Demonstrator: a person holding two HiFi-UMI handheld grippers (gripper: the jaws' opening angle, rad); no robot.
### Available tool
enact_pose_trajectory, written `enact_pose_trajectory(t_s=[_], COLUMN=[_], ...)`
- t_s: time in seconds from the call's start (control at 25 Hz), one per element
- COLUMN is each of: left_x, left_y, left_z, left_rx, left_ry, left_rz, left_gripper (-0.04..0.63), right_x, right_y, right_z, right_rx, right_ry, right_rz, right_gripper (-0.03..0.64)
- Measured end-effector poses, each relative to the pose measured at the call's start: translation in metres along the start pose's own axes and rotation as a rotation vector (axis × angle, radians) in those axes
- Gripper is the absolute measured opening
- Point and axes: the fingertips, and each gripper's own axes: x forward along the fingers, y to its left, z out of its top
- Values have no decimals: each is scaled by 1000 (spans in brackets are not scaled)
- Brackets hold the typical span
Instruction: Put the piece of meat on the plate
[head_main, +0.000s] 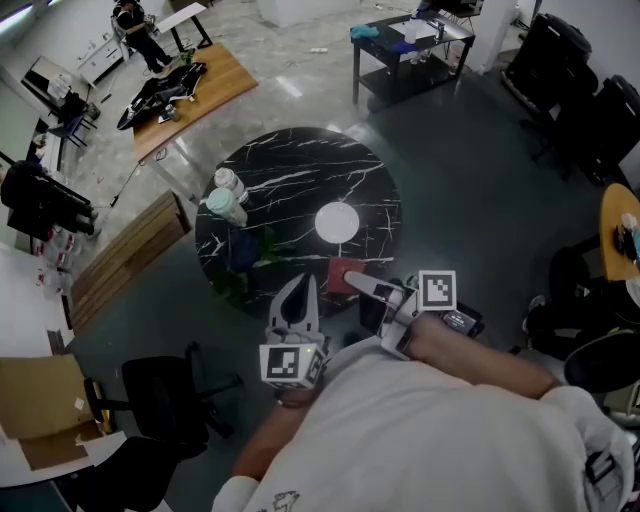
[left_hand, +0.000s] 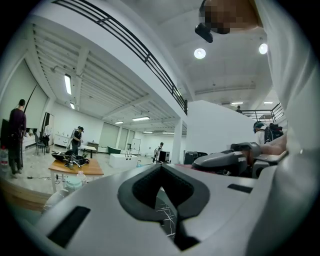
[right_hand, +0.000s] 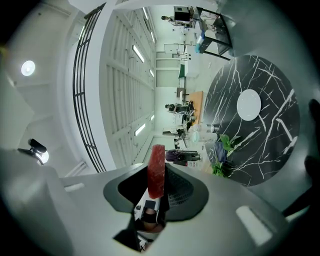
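Two grippers are out in front of the person, close to the near side of a round black table (head_main: 300, 165). The right gripper (head_main: 354, 284) is squeezing the piece of meat (head_main: 344, 272), a flat red slab that stands on its thin side between the jaws. The left gripper (head_main: 298, 281) has its jaws pressed together with nothing in them, and it waits just beside the right one. The meat is up in the air by the near edge of the table, and it is not on the plate (head_main: 337, 222) yet. The white plate sits near the middle of the table, a bit farther away, with bare table between it and the meat. I think the job now is to carry the meat over the plate and let go. A few things could go wrong. Only a small part of the meat is held, so it could slip out and drop on the table or the floor. If the jaws let go too soon, the meat lands short of the plate. The slab may also come down on its edge and flop over the rim. The plate looks small and light, so a bump from the gripper could push it away. Two bottles (head_main: 228, 195) and a green plant (head_main: 250, 262) stand to the left of the plate, and a wide swing could knock them over.
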Motion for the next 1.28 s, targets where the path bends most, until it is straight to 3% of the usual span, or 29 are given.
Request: enact_pose_trajectory(t_s=[0.68, 1.28], left_x=[13, 106], left_y=[33, 39], left_z=[6, -9], left_rx=[18, -4], left_ry=[-17, 2], left_rz=[81, 50], left_gripper=[6, 6], right_x=[35, 48], right_y=[-8, -34], right_z=[16, 106], right_rx=[23, 42], right_ry=[66, 68], right_rz=[27, -19], right_gripper=[87, 87])
